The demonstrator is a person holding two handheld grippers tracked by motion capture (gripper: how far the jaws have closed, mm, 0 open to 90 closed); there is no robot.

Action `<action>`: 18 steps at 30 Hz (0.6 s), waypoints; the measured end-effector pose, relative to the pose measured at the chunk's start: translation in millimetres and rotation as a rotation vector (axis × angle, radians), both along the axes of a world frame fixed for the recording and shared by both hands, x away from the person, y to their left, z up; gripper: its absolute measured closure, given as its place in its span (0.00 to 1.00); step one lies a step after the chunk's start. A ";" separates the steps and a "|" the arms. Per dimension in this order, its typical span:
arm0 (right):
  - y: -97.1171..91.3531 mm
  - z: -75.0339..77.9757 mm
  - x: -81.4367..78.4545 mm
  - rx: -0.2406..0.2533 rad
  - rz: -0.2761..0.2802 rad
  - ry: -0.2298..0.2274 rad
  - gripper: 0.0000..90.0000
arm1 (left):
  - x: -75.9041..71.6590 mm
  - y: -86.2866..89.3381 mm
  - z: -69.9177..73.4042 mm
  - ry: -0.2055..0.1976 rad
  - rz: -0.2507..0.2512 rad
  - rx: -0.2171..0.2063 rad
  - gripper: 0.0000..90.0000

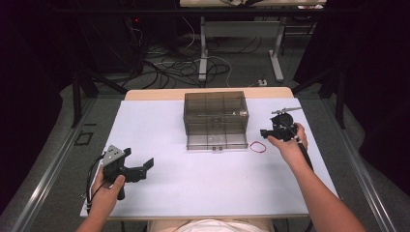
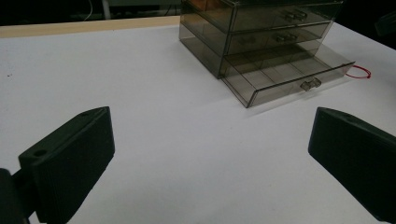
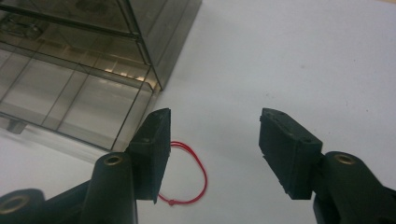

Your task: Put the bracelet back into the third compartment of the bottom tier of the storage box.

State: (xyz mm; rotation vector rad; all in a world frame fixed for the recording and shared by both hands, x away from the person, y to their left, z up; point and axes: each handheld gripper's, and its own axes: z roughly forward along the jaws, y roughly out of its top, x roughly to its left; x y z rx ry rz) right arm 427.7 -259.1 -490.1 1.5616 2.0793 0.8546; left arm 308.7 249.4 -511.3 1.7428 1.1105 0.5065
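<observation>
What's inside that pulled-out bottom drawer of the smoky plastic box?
The bottom drawer looks empty: only its dividers show through the plastic. The back part stays under the drawer box, dim. The red string loop lies outside on the table.

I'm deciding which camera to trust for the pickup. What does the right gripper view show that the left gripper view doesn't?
Right gripper view: the right gripper, open, hovering over the red string loop, and the knot in the string. Left gripper view: the open left gripper, and the drawer unit's handles with its bottom drawer pulled out. Both show the loop beside the drawer unit on the white table.
</observation>
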 end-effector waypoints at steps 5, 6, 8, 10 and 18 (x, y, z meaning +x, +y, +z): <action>-0.7 -6.7 6.0 0.010 -0.025 0.032 0.54 | -0.1 0.1 0.2 0.000 -0.002 0.001 0.00; -0.7 -6.7 6.0 0.010 -0.025 0.032 0.54 | -0.1 0.1 0.2 0.000 -0.002 0.001 0.00; -0.6 -11.3 9.4 0.007 -0.027 0.055 0.57 | 0.2 0.4 0.2 -0.003 -0.004 0.008 0.00; -0.7 -13.6 10.6 0.000 -0.030 0.074 0.59 | 0.2 0.3 0.2 -0.002 -0.004 0.007 0.00; 2.7 -20.5 13.5 -0.008 -0.041 0.136 0.70 | 0.1 0.3 0.3 -0.001 -0.006 0.007 0.00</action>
